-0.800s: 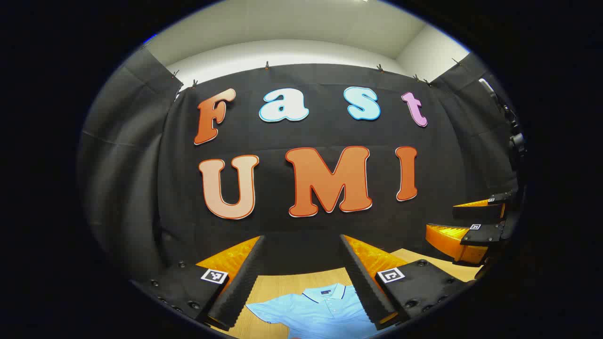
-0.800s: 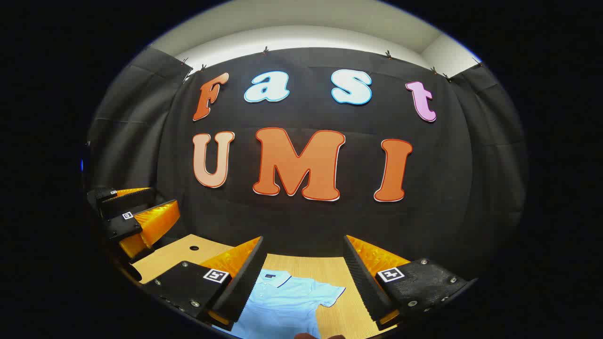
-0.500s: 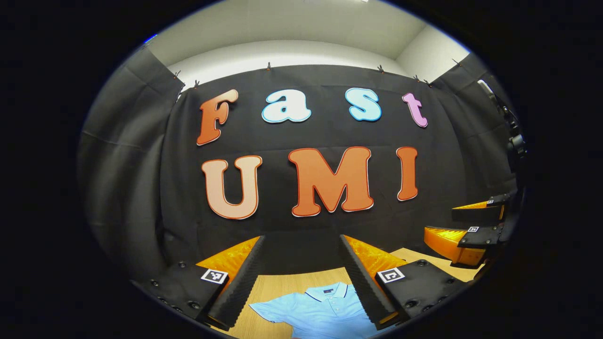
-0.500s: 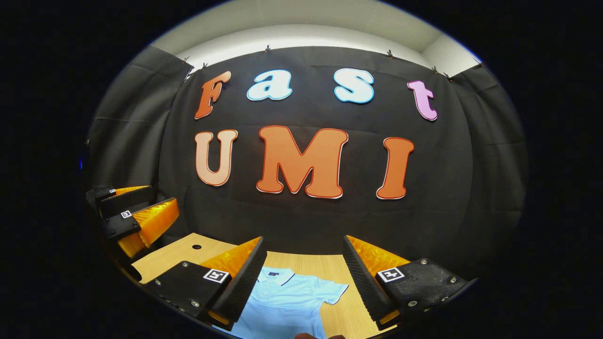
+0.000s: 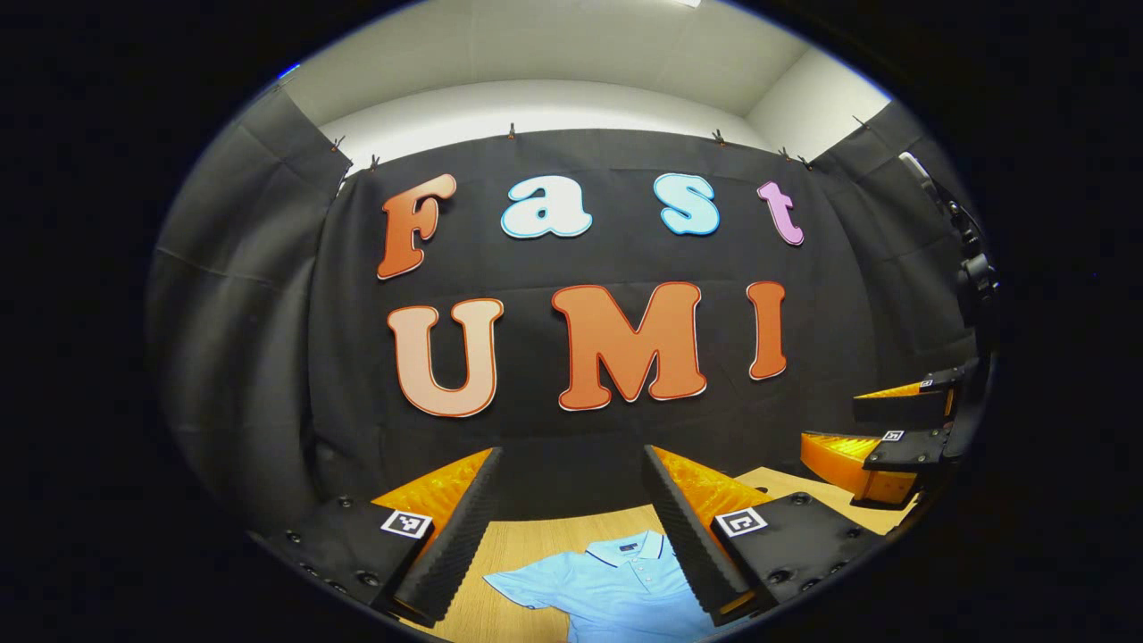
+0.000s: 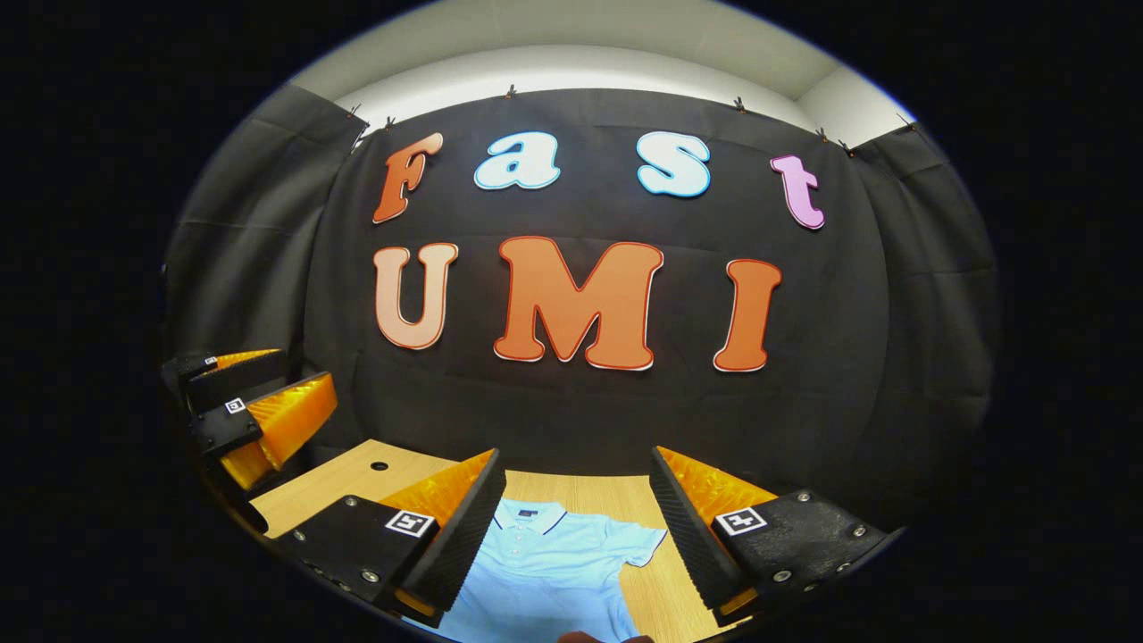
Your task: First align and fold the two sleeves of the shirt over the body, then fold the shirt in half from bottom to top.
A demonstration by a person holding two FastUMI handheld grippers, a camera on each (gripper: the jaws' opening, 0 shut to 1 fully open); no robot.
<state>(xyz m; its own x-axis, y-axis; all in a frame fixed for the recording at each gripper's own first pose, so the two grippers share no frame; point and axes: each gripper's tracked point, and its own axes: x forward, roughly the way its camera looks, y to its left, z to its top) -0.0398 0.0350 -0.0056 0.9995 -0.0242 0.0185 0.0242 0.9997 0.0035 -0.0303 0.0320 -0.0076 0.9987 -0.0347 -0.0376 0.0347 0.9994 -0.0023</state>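
Note:
A light blue polo shirt (image 5: 616, 589) lies flat on the wooden table (image 5: 527, 540), collar toward the wall, one short sleeve spread to the left. In the right gripper view the same shirt (image 6: 545, 572) shows its collar and its other sleeve spread to the right. My left gripper (image 5: 571, 455) hangs open above the near part of the table, nothing between its fingers. My right gripper (image 6: 571, 455) is open too, high over the shirt and empty. Each gripper appears at the edge of the other's view: the right gripper (image 5: 880, 429), the left gripper (image 6: 254, 411).
The black cloth wall stands close behind the table. A small round hole (image 6: 379, 466) marks the table top at the left in the right gripper view. Bare wood (image 6: 661, 589) lies beside the right sleeve.
Both views have tipped slightly downward and closer: more of the shirt's collar and sleeves shows between the fingers than before. Both grippers stayed open.

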